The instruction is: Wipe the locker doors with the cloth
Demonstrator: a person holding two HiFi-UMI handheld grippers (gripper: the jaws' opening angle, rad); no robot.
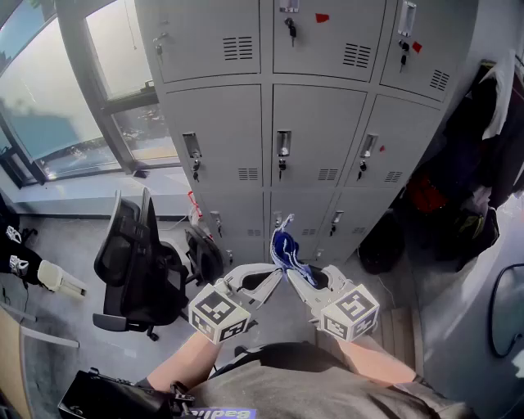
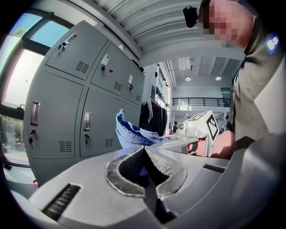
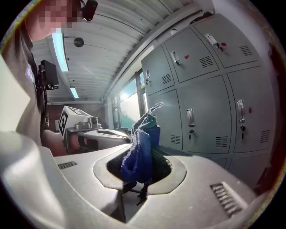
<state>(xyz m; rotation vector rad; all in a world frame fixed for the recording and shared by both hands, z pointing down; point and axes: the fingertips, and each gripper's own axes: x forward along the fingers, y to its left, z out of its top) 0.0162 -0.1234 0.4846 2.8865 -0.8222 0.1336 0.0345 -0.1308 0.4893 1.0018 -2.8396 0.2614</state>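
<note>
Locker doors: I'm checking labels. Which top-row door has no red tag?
The top-left door, nearest the window; the top-middle door and top-right door carry red tags.

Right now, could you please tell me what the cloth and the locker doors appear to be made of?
Cloth: likely a soft blue terry or microfibre textile, matte, with fuzzy edges and limp folds. Locker doors: probably painted sheet metal, smooth pale grey, with punched vent slots.

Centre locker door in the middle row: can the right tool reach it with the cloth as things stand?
Probably yes. The right tool grips the blue cloth, the centre door faces it with nothing between, and the office chair stands off left.
</note>
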